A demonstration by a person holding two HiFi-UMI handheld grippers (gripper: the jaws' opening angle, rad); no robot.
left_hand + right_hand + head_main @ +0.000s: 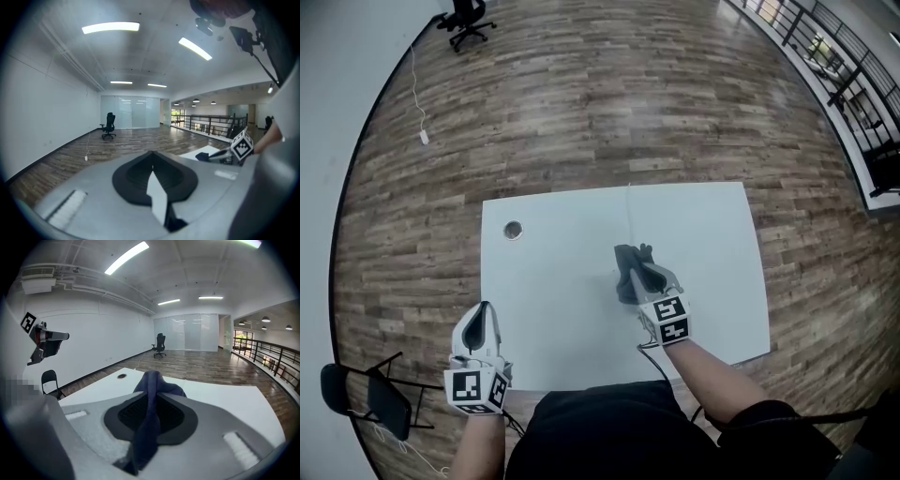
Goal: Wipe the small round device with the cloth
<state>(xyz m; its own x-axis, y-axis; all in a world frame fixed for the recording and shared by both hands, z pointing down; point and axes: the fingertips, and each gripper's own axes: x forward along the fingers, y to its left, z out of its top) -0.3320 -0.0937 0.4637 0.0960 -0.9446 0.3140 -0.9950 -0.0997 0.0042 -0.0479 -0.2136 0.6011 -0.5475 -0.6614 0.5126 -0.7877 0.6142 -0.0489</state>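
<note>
The small round device lies near the far left corner of the white table; in the right gripper view the device shows ahead and left of the jaws. My right gripper hangs over the table's middle, shut on a dark blue cloth. The cloth runs between the jaws of the right gripper and bunches past their tips. My left gripper hovers at the table's near left edge, far from the device. In the left gripper view the left gripper has its jaws together with nothing held.
A black folding chair stands by the table's near left corner. An office chair and a cable are far off on the wooden floor. A railing runs along the right.
</note>
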